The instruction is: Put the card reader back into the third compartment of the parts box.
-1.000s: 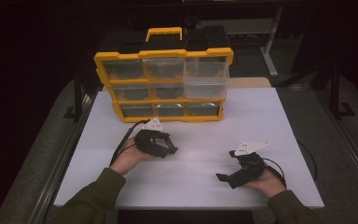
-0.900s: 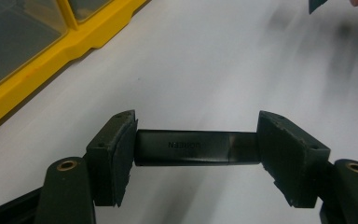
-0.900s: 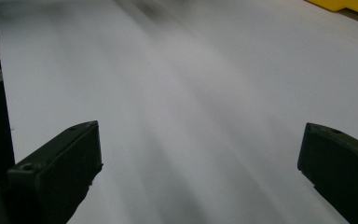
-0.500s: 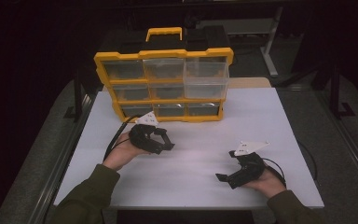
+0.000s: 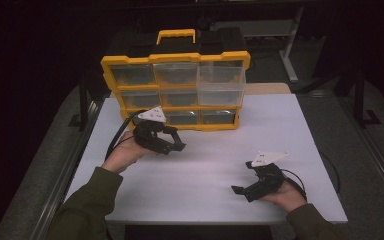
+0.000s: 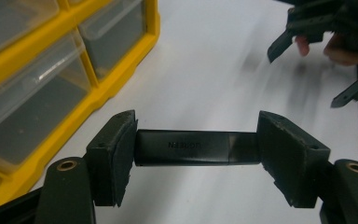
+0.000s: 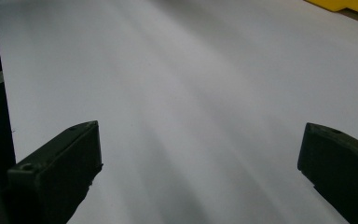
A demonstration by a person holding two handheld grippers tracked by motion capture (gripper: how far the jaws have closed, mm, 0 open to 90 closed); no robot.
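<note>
Black and smooth, a small stick with faint letters on it is squeezed end to end between the pads of the left gripper. It is held up above the white table, near the yellow drawer box. The right gripper is kept low over the table, jaws wide apart, with nothing in them.
</note>
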